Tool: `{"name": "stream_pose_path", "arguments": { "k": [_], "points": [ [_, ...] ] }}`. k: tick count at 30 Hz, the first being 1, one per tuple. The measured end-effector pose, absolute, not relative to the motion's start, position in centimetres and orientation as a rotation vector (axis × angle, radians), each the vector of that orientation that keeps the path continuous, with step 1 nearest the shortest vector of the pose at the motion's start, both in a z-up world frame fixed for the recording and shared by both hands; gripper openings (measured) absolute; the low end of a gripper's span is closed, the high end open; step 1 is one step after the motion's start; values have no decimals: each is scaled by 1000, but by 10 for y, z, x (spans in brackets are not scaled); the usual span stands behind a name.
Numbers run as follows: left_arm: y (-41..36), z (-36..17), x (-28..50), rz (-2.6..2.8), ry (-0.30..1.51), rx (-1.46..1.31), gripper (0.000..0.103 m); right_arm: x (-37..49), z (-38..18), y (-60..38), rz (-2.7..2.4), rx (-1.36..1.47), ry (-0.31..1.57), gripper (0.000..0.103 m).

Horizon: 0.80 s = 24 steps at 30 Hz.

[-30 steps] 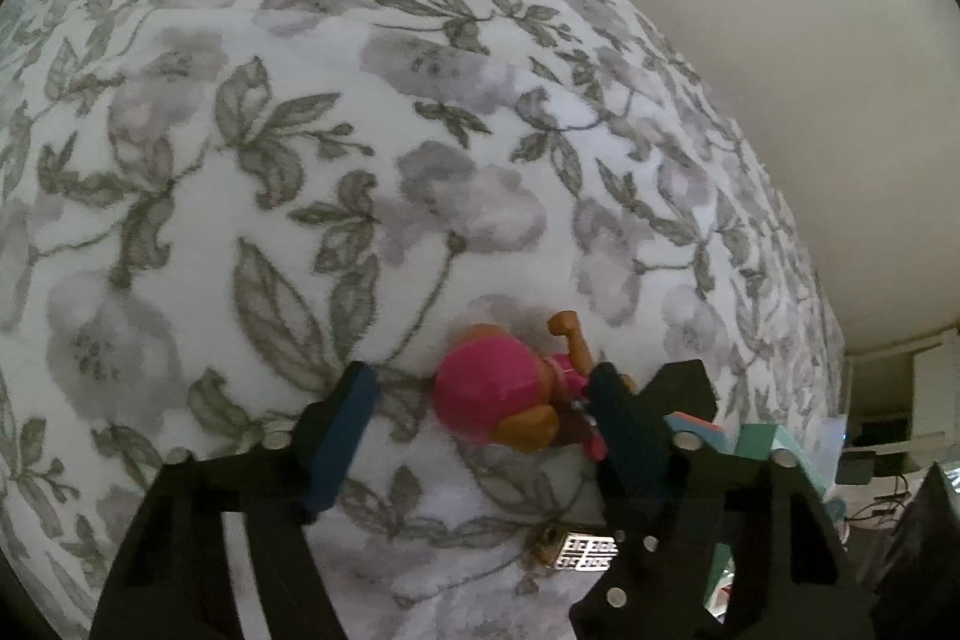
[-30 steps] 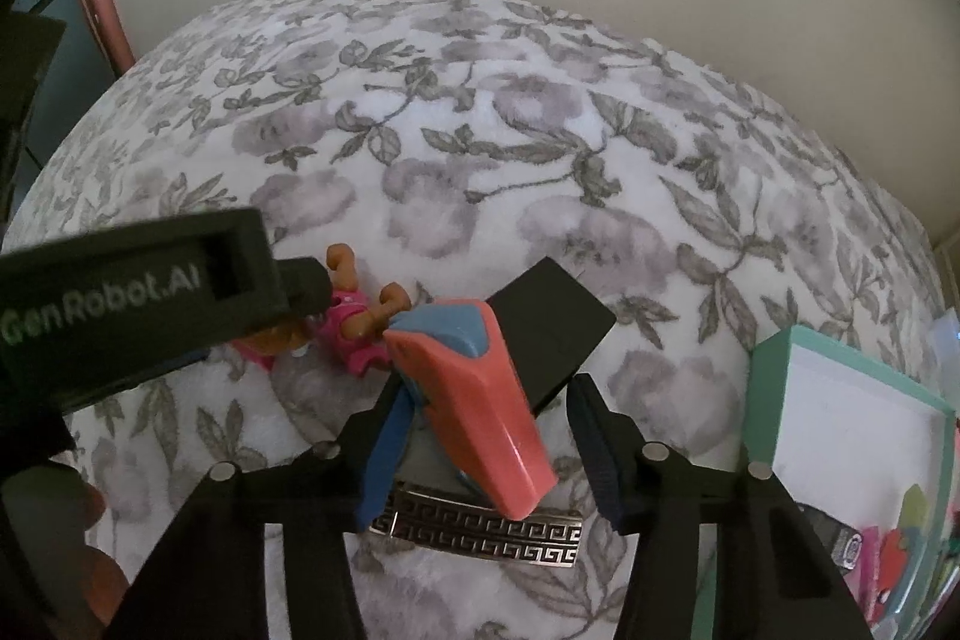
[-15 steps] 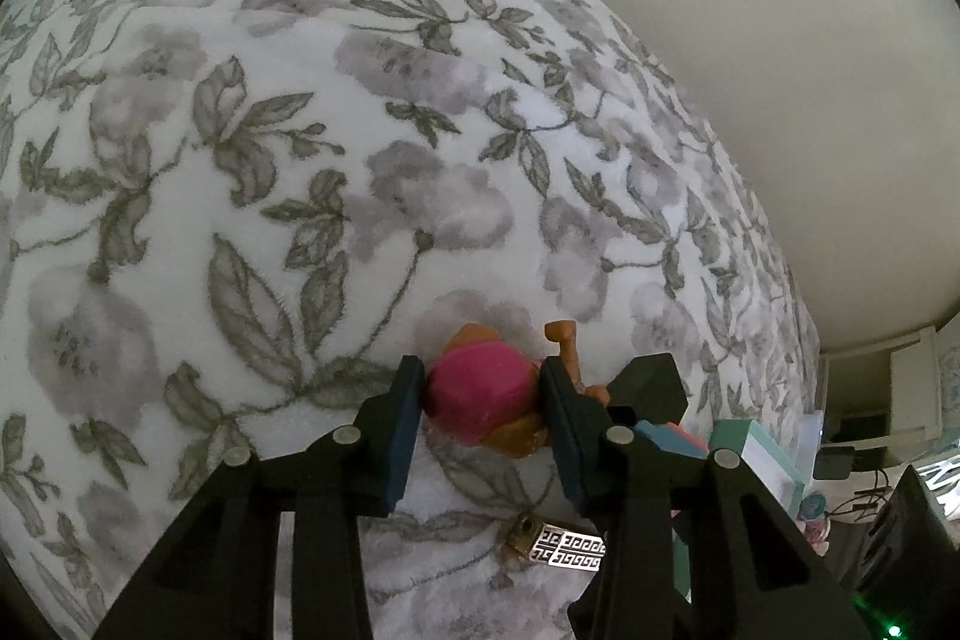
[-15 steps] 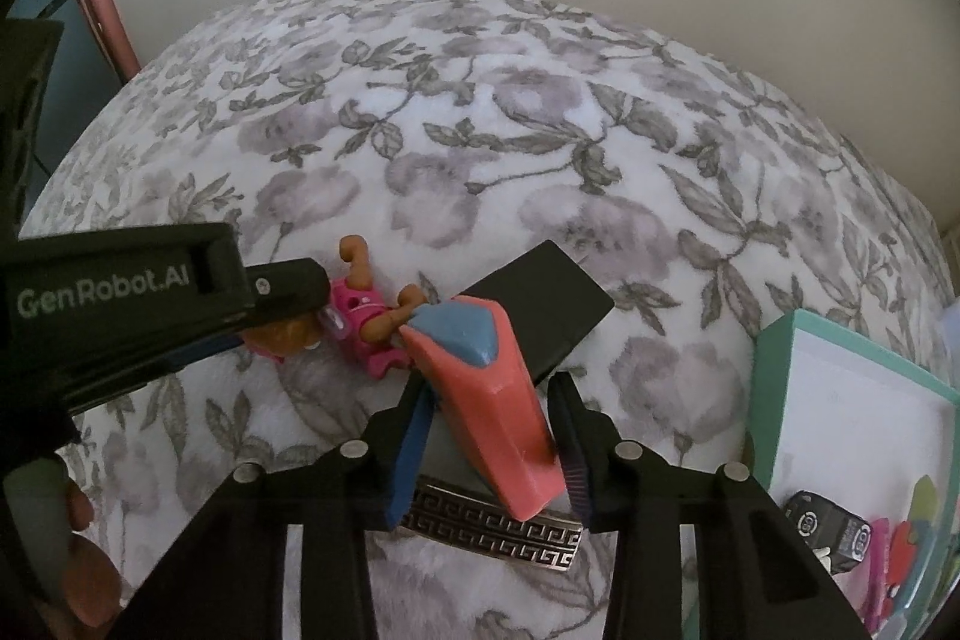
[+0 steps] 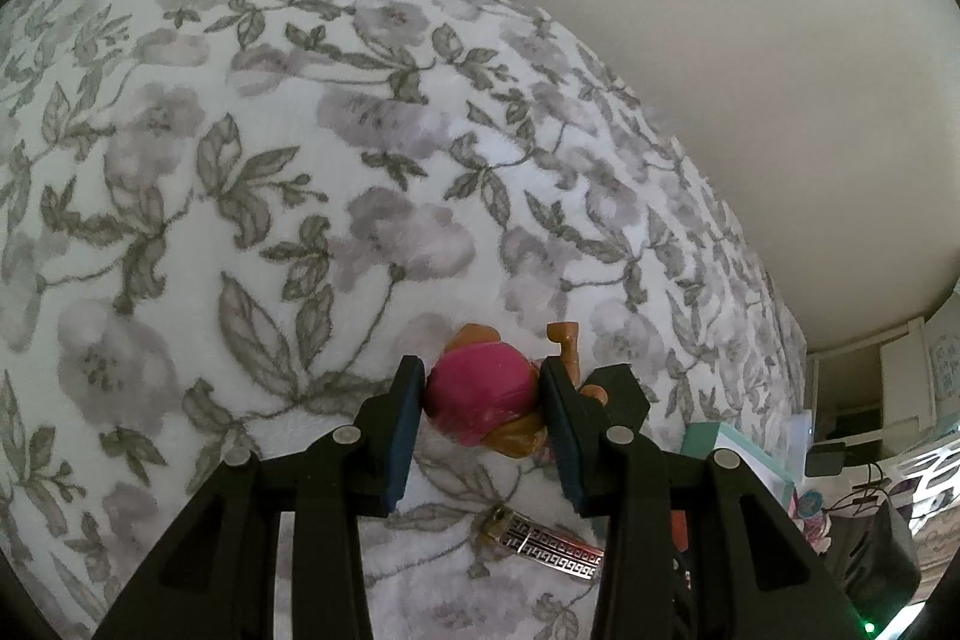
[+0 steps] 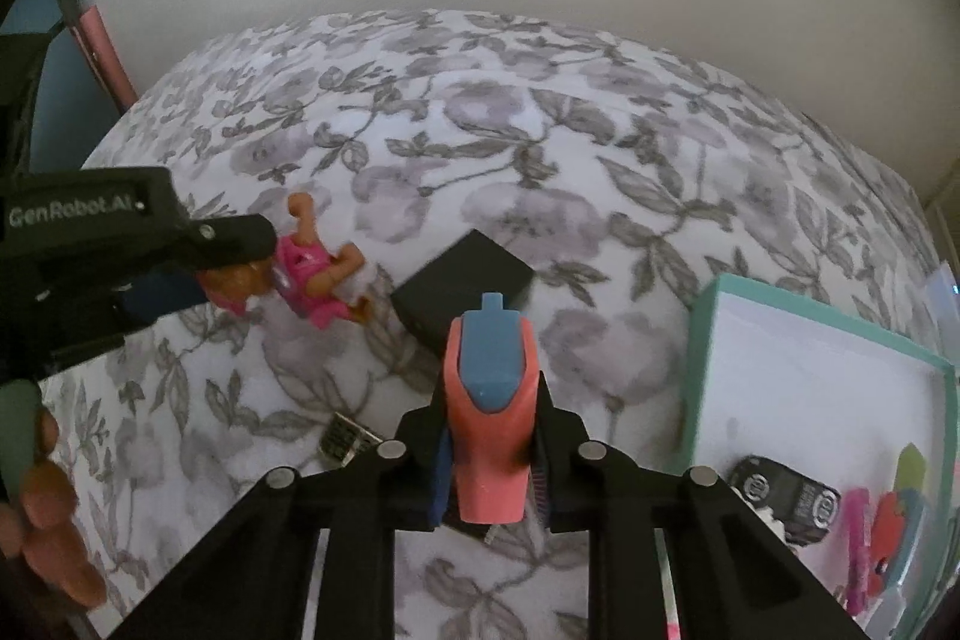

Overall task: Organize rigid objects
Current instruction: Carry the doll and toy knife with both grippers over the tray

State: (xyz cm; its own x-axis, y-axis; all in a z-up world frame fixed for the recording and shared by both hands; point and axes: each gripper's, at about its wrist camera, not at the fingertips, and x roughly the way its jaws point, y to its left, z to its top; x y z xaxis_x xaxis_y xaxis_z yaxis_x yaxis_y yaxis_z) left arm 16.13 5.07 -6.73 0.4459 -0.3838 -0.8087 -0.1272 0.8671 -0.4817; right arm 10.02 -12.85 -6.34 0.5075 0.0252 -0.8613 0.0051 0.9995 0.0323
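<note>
My left gripper (image 5: 483, 397) is shut on a small dog figurine (image 5: 480, 397) with a pink helmet and pink suit, just above the floral blanket (image 5: 270, 160). The figurine also shows in the right wrist view (image 6: 306, 268), held by the left gripper (image 6: 240, 256). My right gripper (image 6: 489, 436) is shut on a coral and blue plastic piece (image 6: 489, 400) and holds it above the blanket. A teal-rimmed white tray (image 6: 702, 340) at the right holds a black toy car (image 6: 786, 496) and other small things.
A black box (image 6: 468, 280) lies on the blanket between the figurine and the tray. A silver patterned bar (image 5: 549, 550) lies on the blanket below the left gripper. A plain wall stands behind the bed. Clutter sits at the far right (image 5: 870, 460).
Both grippers closed, the left on the figurine and the right on the coral piece. The right gripper has lifted the coral piece upright off the silver bar and black box.
</note>
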Motion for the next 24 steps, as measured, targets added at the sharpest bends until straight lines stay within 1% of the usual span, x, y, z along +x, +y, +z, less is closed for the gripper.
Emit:
{"name": "stream_pose_path", "arguments": {
  "k": [12,18,21,24],
  "points": [
    [36,-30,147,-191,1032,-474,41,58,-35,-186,-59,115,991,23],
    [19,-5,132,-236,983,-444,41,32,-8,-217,-39,247,912,23],
    [9,4,126,-256,968,-424,41,20,7,-220,-94,195,882,22],
    [1,8,121,-274,963,-414,41,10,19,-232,-93,233,843,23]
  ]
}}
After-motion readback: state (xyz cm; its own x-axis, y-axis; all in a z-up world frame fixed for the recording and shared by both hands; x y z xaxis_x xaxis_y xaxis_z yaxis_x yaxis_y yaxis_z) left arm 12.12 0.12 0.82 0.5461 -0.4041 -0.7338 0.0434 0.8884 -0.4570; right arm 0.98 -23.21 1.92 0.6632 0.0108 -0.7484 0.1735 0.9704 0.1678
